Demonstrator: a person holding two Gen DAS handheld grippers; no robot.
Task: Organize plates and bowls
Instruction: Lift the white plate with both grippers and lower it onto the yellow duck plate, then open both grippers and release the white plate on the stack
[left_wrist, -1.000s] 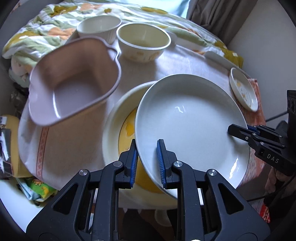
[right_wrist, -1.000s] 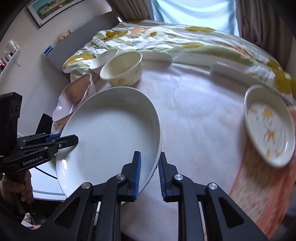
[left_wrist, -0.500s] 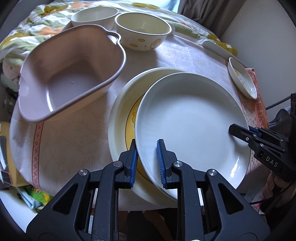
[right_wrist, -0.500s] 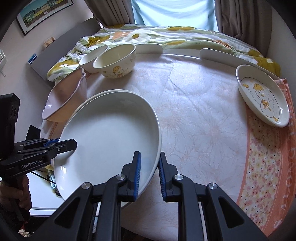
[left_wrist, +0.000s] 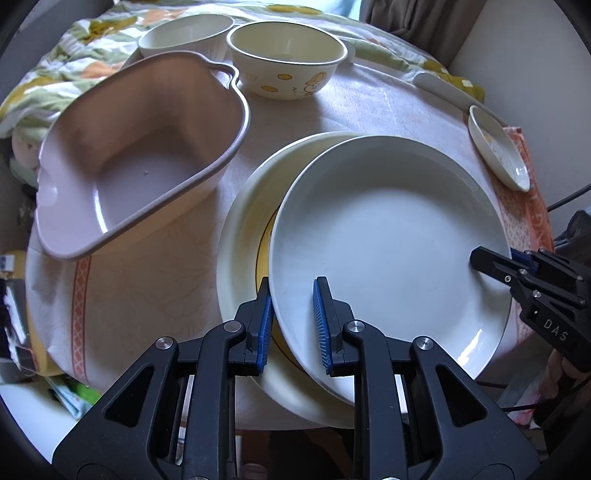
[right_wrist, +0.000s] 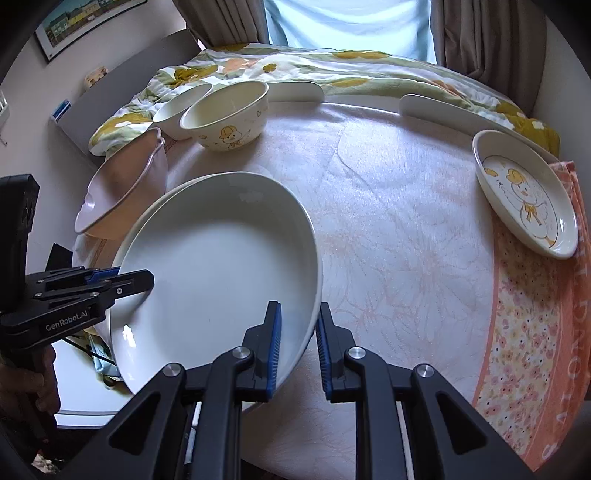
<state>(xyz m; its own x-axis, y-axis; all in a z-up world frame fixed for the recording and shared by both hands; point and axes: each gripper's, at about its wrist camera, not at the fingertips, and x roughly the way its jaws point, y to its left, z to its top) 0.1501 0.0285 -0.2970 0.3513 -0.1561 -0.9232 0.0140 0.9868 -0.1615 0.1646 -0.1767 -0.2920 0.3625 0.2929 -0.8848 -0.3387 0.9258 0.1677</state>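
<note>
Currently we have both claws clamped on the white plate (left_wrist: 388, 236): left claw (left_wrist: 292, 321) pinches its near-left rim, right claw (right_wrist: 298, 345) pinches the opposite rim, jaws narrow with the rim between the blue pads on each. In the left wrist view we see the right claw coming in at the plate's right edge; in the right wrist view the left claw sits at the plate's left edge, a hand (right_wrist: 26, 384) on its handle. The white plate sits over a larger cream plate (left_wrist: 243, 229) with a yellow centre, offset to its right; we can't tell if they touch. Both are at the near-left part of the counter (right_wrist: 388, 229), which has a floral cloth. The pink dish (left_wrist: 140, 155) is just beside them, tilted. Two bowls at the far edge: duck bowl (right_wrist: 229, 114) and a plain bowl (right_wrist: 177, 110), side by side. Small duck plate (right_wrist: 524, 192) rests well apart on the right.
</note>
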